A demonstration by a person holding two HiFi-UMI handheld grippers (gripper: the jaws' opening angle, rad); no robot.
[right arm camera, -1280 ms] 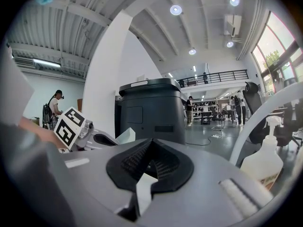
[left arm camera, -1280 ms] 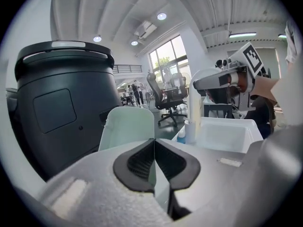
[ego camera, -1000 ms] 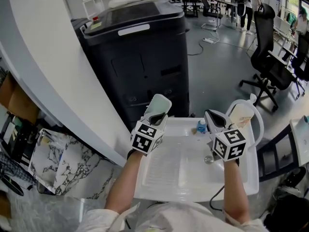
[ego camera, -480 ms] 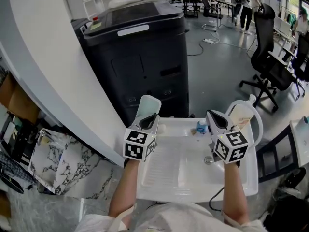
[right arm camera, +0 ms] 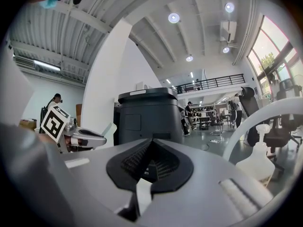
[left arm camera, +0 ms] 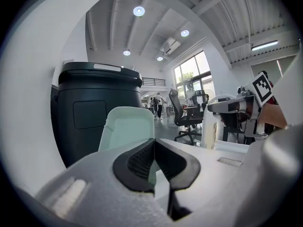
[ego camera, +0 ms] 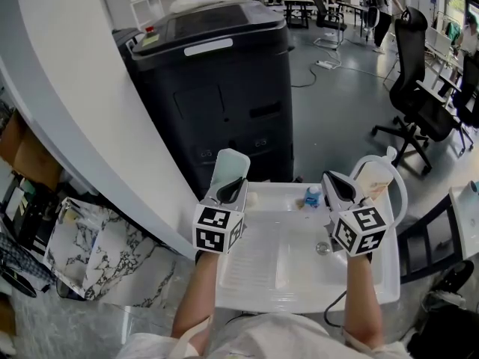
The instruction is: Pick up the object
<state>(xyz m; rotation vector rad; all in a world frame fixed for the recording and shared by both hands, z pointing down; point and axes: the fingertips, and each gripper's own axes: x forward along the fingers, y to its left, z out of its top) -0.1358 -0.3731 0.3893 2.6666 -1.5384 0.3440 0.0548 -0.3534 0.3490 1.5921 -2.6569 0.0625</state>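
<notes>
Forearms: the left forearm (ego camera: 196,294) and right forearm (ego camera: 361,290) reached forward over the sink, each hand carrying one gripper.
Sink: a white sink (ego camera: 258,275) with a ribbed draining area lay under both grippers. Its drain (ego camera: 323,247) sat just left of the right gripper's marker cube.
Left gripper: the left gripper (ego camera: 233,185) was pressed tight on the pale green tray (ego camera: 230,163), with the pads pinching its lower part.
Tray position: the tray stood upright out of the jaws, over the rear left part of the sink. Its hollow face was turned toward the camera on the gripper. Its bottom edge was hidden behind the jaws.
Right gripper: the right gripper (ego camera: 328,176) was level with the left one and well apart from it. Its jaws were pressed together with nothing between them.
Small blue item: a small blue item (ego camera: 312,197) lay at the rear of the sink, between the two grippers. Its kind could not be made out.
Spray bottle: a white spray bottle (ego camera: 373,178) stood just right of the right gripper, inside a white hoop (ego camera: 402,193).
Black bin: a large black bin (ego camera: 217,88) with a closed lid stood directly behind the sink.
Background: a black office chair (ego camera: 415,81) stood on the grey floor to the right. Further back, a person (ego camera: 383,10) stood among the desks.
</notes>
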